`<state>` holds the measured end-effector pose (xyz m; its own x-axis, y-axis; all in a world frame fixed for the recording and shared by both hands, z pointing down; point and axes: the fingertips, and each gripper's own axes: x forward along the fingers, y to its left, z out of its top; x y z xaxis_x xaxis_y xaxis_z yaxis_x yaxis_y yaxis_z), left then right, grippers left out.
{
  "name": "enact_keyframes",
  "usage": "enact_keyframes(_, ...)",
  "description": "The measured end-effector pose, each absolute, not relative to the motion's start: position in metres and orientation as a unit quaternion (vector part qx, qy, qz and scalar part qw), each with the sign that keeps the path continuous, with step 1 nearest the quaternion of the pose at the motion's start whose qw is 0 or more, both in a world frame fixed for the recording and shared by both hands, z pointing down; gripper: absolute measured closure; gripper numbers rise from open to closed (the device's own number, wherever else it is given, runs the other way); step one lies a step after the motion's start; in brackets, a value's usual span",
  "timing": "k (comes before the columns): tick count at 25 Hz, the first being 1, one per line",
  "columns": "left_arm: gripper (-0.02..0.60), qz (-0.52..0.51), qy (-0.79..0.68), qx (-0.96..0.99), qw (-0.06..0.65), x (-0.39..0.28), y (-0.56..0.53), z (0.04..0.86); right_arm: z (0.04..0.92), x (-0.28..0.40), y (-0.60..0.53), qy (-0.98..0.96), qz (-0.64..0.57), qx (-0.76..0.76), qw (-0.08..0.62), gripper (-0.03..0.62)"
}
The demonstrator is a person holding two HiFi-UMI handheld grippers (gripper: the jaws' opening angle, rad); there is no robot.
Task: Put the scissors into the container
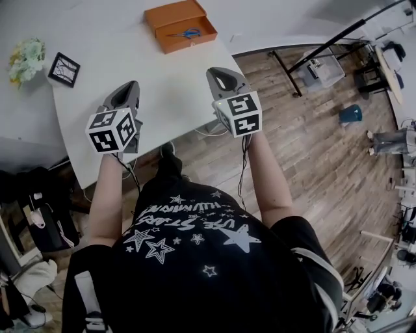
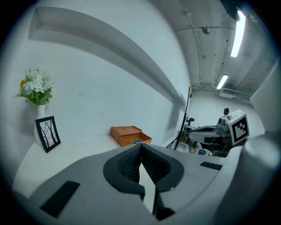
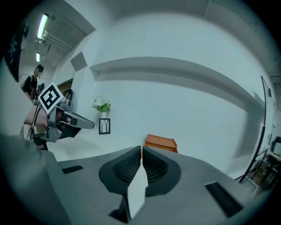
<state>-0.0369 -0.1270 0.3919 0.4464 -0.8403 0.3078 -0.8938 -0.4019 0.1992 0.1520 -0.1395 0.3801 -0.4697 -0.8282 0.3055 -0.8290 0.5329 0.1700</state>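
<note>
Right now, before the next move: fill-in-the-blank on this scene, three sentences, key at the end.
1. The blue-handled scissors lie inside the ____ container at the far end of the white table.
2. The left tool and the right tool both hold nothing, and the jaws of each are ____.
3. Beside the flowers stands a black-framed ____.

Missing words: orange; shut; picture

Blue-handled scissors (image 1: 187, 33) lying flat inside open orange container (image 1: 170, 15)
</note>
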Motion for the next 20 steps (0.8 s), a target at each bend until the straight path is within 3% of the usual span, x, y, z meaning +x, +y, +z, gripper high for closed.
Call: enact_keyframes(20,0.563,0.09,-0.5,0.841,0.187,-0.009,-0.032,0.413,0.402,0.159,-0.055,-0.862,0.019,0.475,0.175,0.543)
